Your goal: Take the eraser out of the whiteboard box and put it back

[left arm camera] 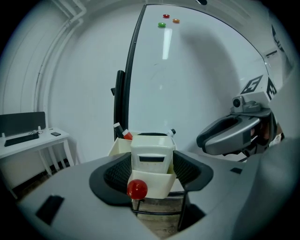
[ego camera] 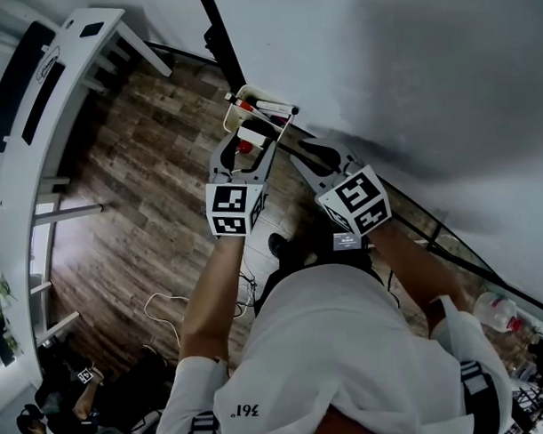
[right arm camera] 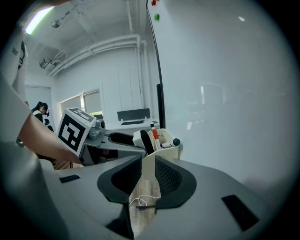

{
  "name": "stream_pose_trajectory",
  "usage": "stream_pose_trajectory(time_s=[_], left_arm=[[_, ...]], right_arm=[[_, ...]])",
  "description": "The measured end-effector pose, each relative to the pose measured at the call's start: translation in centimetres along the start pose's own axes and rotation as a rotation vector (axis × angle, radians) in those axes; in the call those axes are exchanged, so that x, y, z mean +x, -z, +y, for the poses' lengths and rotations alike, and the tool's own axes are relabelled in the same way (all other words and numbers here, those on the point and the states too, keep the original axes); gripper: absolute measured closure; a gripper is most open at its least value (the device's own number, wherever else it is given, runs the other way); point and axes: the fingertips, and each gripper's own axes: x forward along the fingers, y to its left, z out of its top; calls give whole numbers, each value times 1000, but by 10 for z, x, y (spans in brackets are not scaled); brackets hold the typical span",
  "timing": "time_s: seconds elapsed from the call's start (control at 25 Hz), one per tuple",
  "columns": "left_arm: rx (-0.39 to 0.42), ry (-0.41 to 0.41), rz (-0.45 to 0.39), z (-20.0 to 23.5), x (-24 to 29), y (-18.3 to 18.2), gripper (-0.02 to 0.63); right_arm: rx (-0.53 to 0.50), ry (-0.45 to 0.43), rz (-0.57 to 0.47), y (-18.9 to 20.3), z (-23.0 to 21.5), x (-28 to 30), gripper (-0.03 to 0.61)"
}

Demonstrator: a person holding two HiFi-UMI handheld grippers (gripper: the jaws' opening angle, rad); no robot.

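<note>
Left gripper view shows the left hand-held gripper (left arm camera: 152, 171) clamped on the white eraser (left arm camera: 151, 154). The eraser stands half sunk in the whiteboard box (left arm camera: 161, 183), with a red ball (left arm camera: 137, 189) at its seven o'clock. At three o'clock, the right hand-held gripper (right arm camera: 149, 176) pinches the box's side wall, jaws nearly together. Beyond, markers (right arm camera: 154, 134) poke up before the whiteboard (left arm camera: 197, 84).
</note>
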Motion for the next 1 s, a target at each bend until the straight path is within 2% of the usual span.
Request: stream_pose_trajectory(time_s=[0.24,0.6,1.0], left_arm=[[-36,25,-24,0,3,-3,331],[-24,66,-52,2,7,-3,351],[-84,42,-129,12,0,-13,356]], right_arm=[[6,2,5,2,-1,-1,489],[19,10,9,6,-4,-3,489],[28,26,1,4,-7,-10,489]])
